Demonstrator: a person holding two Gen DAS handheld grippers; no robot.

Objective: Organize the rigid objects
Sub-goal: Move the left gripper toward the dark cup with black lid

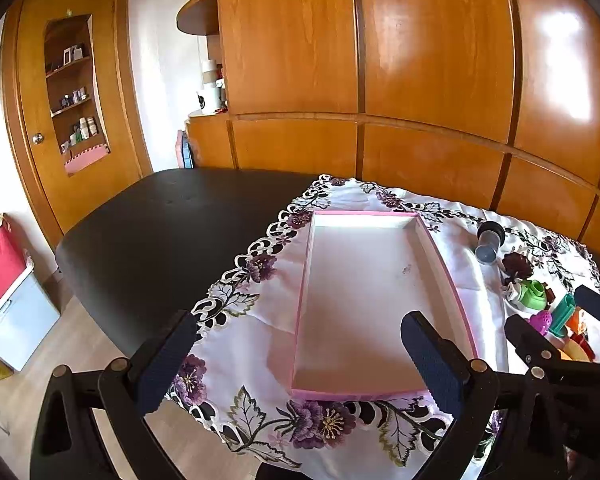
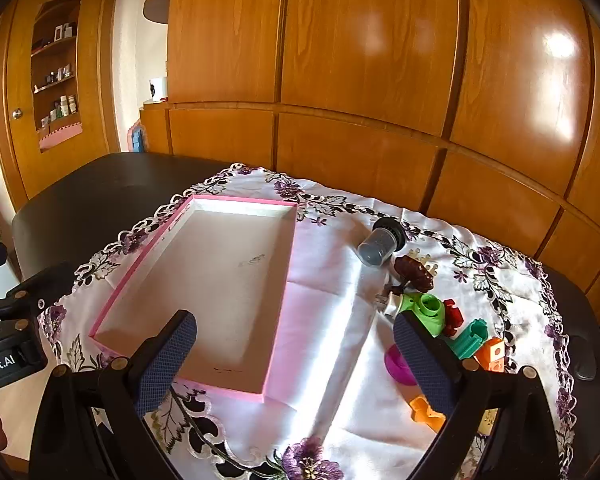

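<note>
- Tray (image 1: 380,280), pink-rimmed, nothing in it, on floral cloth (image 1: 236,352) over dark tabletop (image 1: 160,232).
- Toy pile (image 2: 452,320) and grey jar (image 2: 380,244) at 3 o'clock of tray, apart from it.
- Left claw (image 1: 300,364) wide, holds nothing.
- Right claw (image 2: 296,364) wide, holds nothing.

Pink-rimmed shallow tray (image 2: 236,200) flat on cloth, nothing in it. Right of it: toppled grey jar (image 2: 378,246), green whistle-like piece (image 2: 426,312), teal block (image 2: 470,340), orange cube (image 2: 492,354), clustered.
</note>
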